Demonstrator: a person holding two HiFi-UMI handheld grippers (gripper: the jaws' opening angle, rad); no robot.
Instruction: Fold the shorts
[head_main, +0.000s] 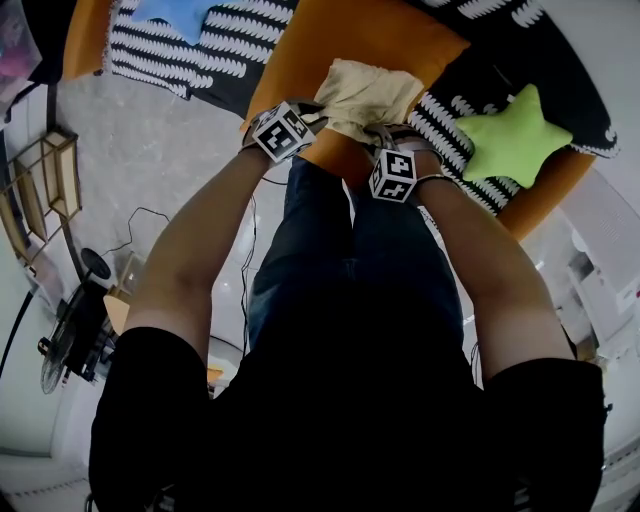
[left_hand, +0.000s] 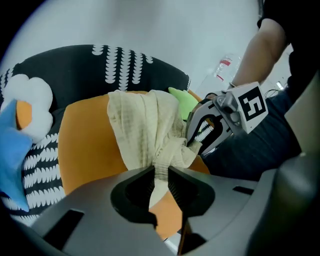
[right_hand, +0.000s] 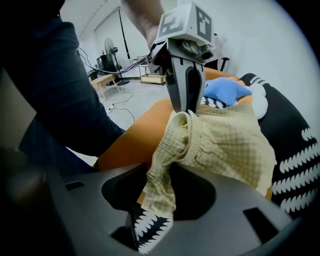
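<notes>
Orange couch (head_main: 390, 40) in front of me, black-and-white patterned blanket (head_main: 200, 50) draped over its far part. Pale shorts (head_main: 365, 95) bunched on the bare orange seat. Green star pillow (head_main: 515, 135) on the blanket at right; blue pillow (head_main: 175, 10) far left.

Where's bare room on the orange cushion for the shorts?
Bare orange cushion lies beyond the shorts, up to the black-and-white blanket, and left of them. Crowded: the near edge, with left gripper and right gripper; green star pillow at right.
</notes>
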